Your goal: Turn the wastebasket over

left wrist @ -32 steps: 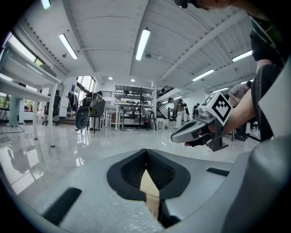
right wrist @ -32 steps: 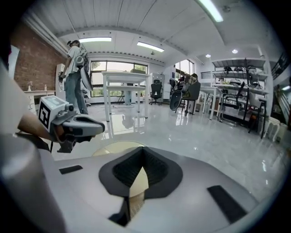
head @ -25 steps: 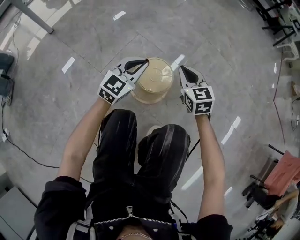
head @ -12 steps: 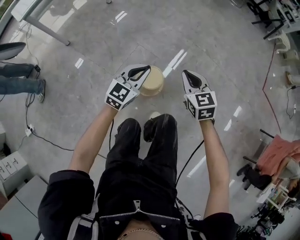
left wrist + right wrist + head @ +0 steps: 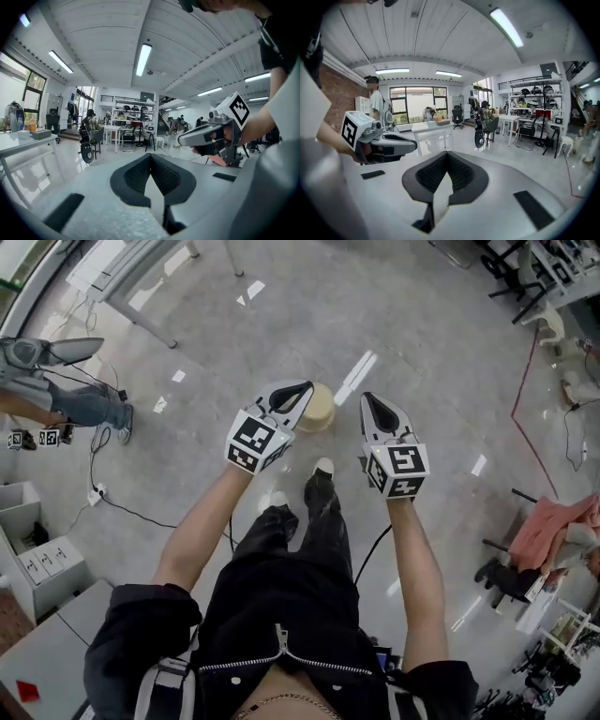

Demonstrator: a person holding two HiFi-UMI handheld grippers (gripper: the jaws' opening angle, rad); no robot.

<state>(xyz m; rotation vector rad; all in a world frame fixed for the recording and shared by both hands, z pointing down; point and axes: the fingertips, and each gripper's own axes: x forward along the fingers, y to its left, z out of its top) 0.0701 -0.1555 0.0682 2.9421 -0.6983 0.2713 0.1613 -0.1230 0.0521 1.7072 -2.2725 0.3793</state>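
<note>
Showing only in head view, wastebasket (image 5: 322, 412) stands on floor (image 5: 422, 352).

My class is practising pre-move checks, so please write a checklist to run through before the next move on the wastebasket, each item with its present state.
1. Left tongs empty: ok, shut on nothing.
2. Right tongs empty: ok, shut on nothing.
3. Tongs open enough to grasp: not ok, both shut.
4. Wastebasket free of both tongs: ok, it sits on the floor below them.
5. Wastebasket mouth up or down: cannot tell, small and partly hidden by the left tongs.
6. Shoe apart from wastebasket: ok.
</note>
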